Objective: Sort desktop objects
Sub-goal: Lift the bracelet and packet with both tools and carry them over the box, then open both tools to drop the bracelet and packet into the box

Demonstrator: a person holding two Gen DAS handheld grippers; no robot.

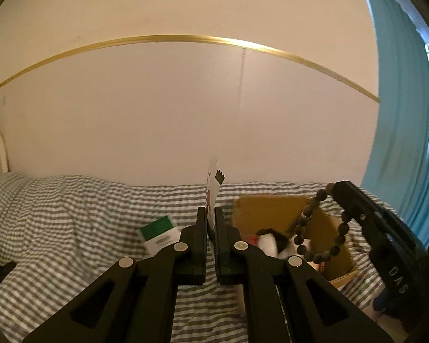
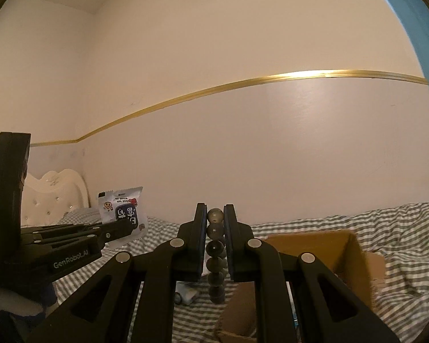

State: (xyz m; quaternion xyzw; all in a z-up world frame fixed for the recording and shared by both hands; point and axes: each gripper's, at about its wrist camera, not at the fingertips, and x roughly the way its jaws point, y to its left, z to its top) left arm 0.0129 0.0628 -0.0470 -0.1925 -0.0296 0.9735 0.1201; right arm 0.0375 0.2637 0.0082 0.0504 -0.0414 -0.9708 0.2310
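— What lies beyond the clutter?
— A bed under a grey-and-white striped cover (image 1: 71,205), a cream tufted headboard (image 2: 54,197) — and a pale wall with a thin gold trim strip (image 1: 168,38).
— To the right?
— A blue curtain (image 1: 400,114).

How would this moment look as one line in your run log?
left claw: shut on snack packet | right claw: shut on bead bracelet | cardboard box: below, on striped bedding

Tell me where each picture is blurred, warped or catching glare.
Left wrist view: the cardboard box and its contents are smeared by motion, and the gold wall strip bows from fisheye warp. Right wrist view: glare flares on the strip, while the bead bracelet in the right gripper is sharp.
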